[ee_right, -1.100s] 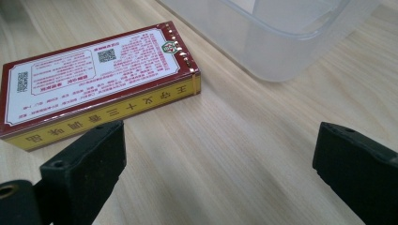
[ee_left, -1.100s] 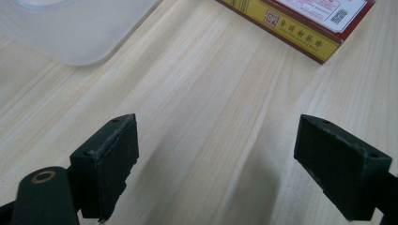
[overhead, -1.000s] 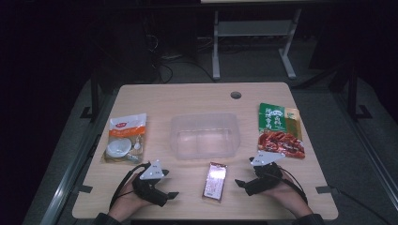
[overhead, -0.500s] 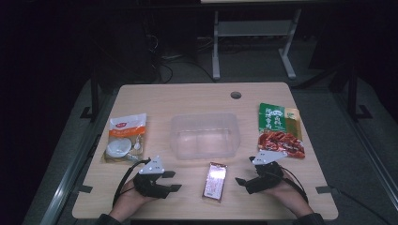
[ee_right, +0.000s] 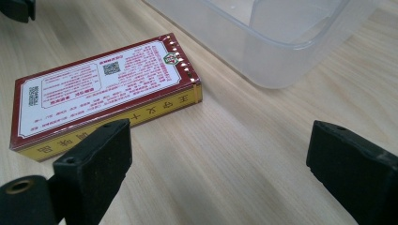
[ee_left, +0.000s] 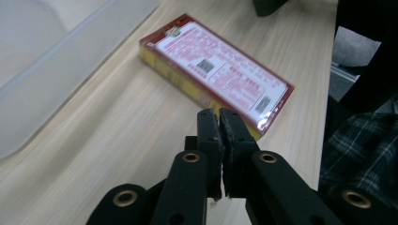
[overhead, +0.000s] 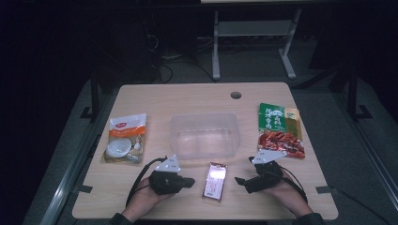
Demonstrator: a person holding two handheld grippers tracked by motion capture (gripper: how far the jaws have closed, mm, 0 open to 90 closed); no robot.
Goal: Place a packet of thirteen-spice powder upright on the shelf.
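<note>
Left hand-held gripper (ee_left: pixel 219 123) has just snapped its jaws together on nothing, the red box (ee_left: pixel 220 77) flat on the table (ee_left: pixel 117 140) just beyond its tips, so reopen first, while the right hand-held gripper (ee_right: pixel 218 140) waits spread wide beside it.

Bare tabletop (overhead: pixel 141 197) lies open around the flat box (overhead: pixel 214 181); the clear tub (overhead: pixel 204 136) blocks beyond it.

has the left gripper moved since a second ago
Yes: the left gripper has swung right toward the flat box, its jaws just closing shut on nothing; the clear tub stays put.
</note>
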